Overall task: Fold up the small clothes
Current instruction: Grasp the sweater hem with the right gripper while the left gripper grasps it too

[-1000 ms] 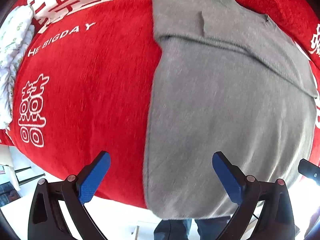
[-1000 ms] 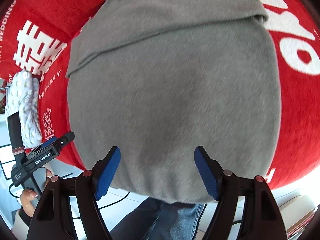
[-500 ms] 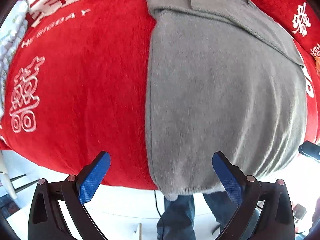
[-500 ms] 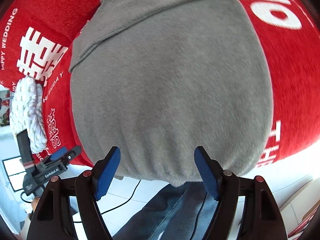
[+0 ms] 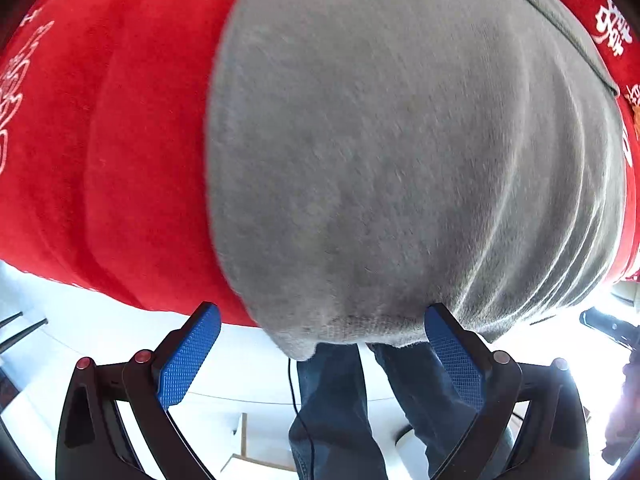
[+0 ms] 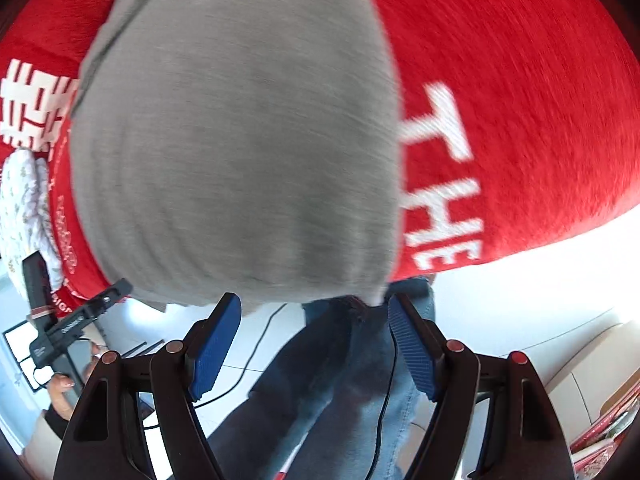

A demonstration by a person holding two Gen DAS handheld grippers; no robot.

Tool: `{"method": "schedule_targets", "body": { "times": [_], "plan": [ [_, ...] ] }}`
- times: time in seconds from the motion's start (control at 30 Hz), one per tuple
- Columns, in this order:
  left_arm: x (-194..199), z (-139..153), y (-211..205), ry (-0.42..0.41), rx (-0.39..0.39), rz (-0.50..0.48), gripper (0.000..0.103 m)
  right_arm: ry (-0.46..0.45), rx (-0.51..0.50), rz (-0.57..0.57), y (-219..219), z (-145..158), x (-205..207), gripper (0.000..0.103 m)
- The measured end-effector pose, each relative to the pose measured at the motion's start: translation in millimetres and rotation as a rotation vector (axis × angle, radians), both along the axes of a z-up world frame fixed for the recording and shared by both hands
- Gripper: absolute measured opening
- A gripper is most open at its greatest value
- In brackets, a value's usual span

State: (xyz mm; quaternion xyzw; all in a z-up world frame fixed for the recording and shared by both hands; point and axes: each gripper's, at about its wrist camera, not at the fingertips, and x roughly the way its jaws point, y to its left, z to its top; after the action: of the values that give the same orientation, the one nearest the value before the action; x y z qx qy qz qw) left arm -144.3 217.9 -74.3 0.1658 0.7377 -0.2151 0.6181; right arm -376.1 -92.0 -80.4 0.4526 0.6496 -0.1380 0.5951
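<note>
- At the near edge of the red cloth (image 5: 132, 128), both grippers have dropped to the hem of the grey sweater (image 5: 400, 140), which lies flat on the cloth with its lower edge hanging just over the side.
- Left gripper (image 5: 320, 360): jaws spread wide, nothing between the blue pads; the sweater's left hem corner sits right above the gap.
- Right gripper (image 6: 312, 344): jaws likewise apart and empty, straddling the right hem corner, pads not pressing the knit.
- Compared with a second ago, the sweater fills far more of each view and the hem has slid from mid-frame down to the fingertips; motion blur marks the approach.
- Earlier, the shoulders and folded-in sleeve showed at the top of both views; now they are nearly cropped out.
- By my reading, the two hem corners are about to be pinched so the bottom can be carried up toward the collar.
- A white printed garment (image 6: 24, 208) waits on the cloth's left side; the person's jeans (image 6: 340, 380) show below.
</note>
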Motion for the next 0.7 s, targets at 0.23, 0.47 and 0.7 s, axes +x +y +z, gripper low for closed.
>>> {"method": "schedule_targets", "body": {
  "times": [0.23, 0.47, 0.7],
  "plan": [
    [-3.0, -17.2, 6.0, 0.021, -0.007, 0.010, 0.102, -0.007, 0.026, 0.009, 2.3, -32.6, -6.1, 0.079],
    [1.8, -31.7, 17.3, 0.029, -0.030, 0.026, 0.102, -0.054, 0.062, 0.010, 6.7, -40.4, -4.0, 0.077],
    [-6.0, -11.3, 18.2, 0.079, -0.114, 0.010, 0.013, -0.170, 0.180, -0.051, 5.9, -8.5, -12.9, 0.008]
  ]
}}
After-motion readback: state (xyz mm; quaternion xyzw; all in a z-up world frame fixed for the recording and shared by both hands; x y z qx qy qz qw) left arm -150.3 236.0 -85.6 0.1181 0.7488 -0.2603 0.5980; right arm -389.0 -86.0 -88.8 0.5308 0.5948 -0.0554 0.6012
